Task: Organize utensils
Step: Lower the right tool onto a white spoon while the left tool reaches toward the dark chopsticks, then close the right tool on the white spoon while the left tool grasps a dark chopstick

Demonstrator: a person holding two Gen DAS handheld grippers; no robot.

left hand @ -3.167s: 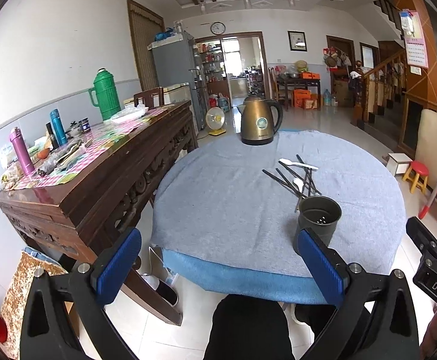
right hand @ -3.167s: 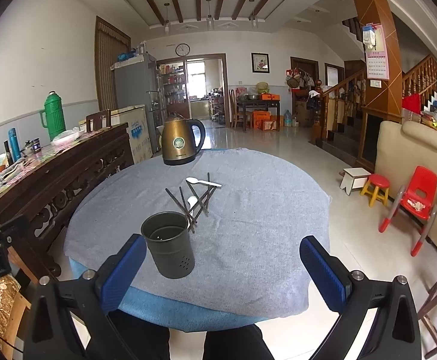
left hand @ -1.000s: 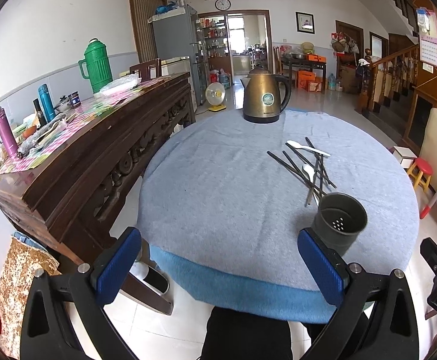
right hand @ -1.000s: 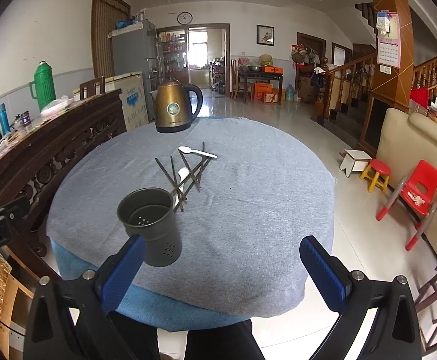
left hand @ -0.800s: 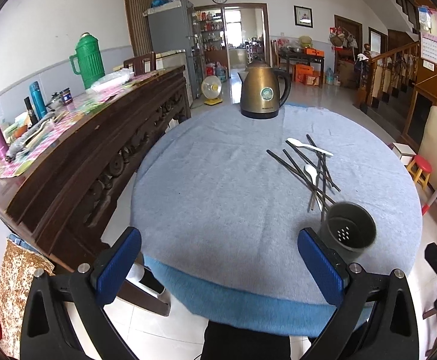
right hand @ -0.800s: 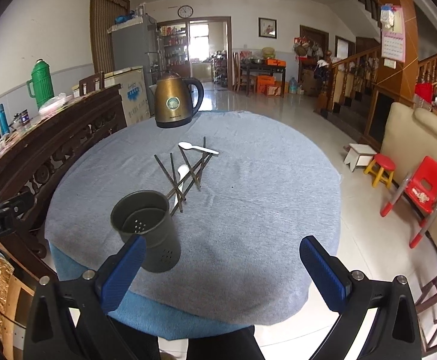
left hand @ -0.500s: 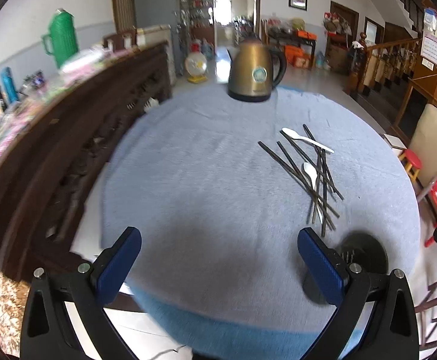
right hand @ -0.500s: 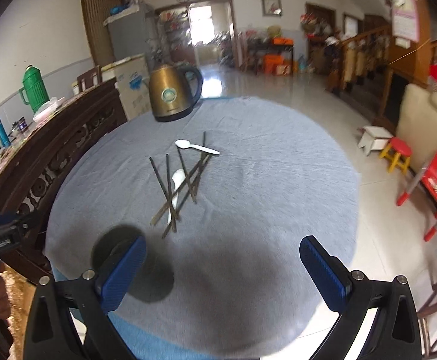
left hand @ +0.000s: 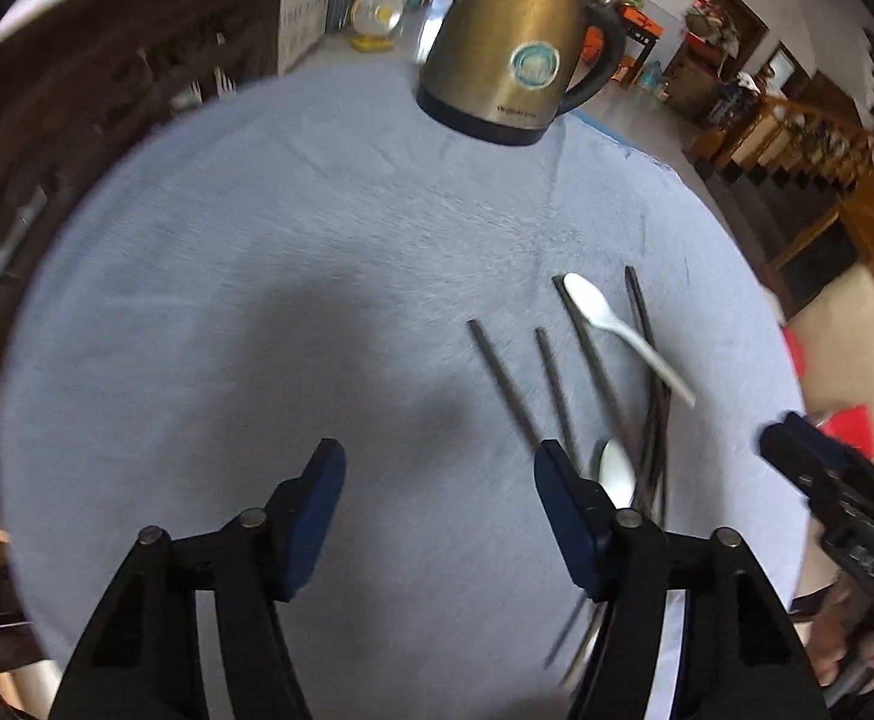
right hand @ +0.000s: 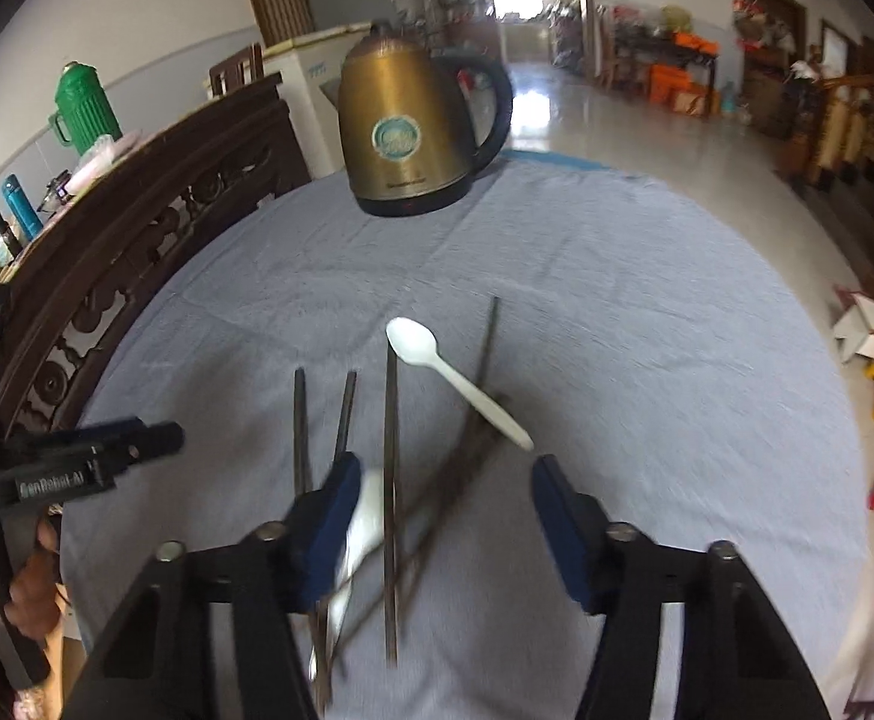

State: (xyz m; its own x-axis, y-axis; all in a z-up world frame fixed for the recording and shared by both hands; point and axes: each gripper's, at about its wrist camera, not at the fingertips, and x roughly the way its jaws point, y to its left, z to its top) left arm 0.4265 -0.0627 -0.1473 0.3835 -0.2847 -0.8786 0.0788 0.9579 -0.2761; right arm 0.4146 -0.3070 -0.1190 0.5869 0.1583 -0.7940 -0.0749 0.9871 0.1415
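Utensils: chopsticks (right hand: 390, 468) and two spoons (right hand: 457, 381), scattered this side of the kettle (right hand: 413, 120). We have swung both grippers over them; right gripper (right hand: 439, 516) and left gripper (left hand: 437, 516) closing, gripping nothing yet. Pickup comes next.

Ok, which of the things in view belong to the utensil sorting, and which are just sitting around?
Part of the job:
- chopsticks
- far spoon
- near spoon

Just sitting around:
- kettle
- green flask and blue bottle on the sideboard
- table cloth
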